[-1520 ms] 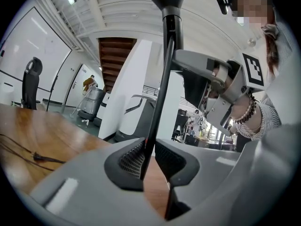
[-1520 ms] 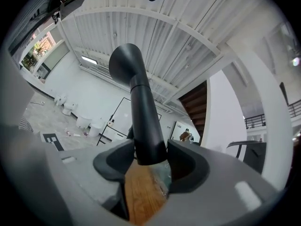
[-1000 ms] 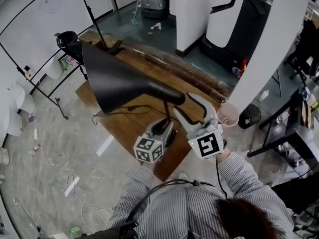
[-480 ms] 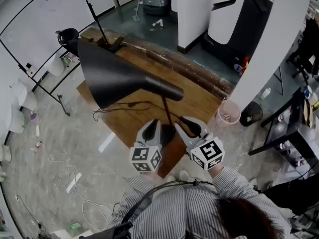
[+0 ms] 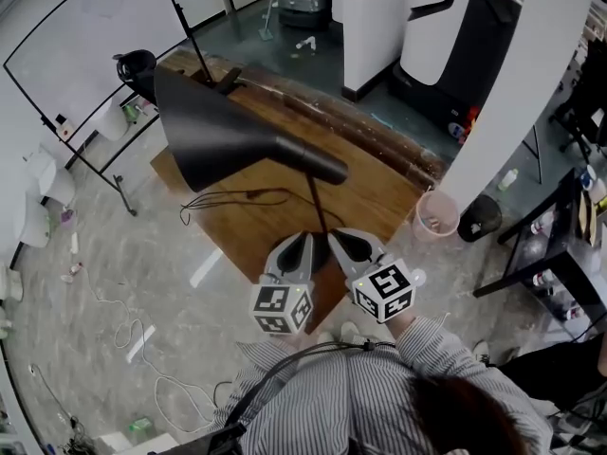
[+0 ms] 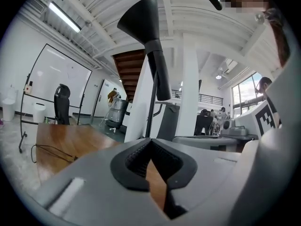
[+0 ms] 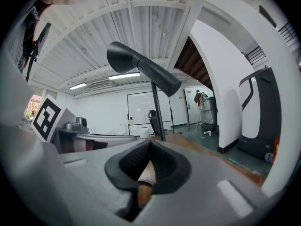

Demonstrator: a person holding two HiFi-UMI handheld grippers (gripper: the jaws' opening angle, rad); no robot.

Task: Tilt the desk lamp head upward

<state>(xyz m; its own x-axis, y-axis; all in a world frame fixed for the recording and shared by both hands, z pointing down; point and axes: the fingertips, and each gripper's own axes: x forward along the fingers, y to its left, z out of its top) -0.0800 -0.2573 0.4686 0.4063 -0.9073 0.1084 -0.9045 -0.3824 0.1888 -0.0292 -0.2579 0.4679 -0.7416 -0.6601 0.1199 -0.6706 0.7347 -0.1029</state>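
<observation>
Desk lamp (image 5: 237,138) just ahead of hand-held grippers (image 5: 303,241) (image 5: 340,239)

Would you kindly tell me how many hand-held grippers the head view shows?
2. The left hand-held gripper sits left of the desk lamp stem; the right hand-held gripper sits right of it. None seems hidden.

No legible text or numbers.
</observation>
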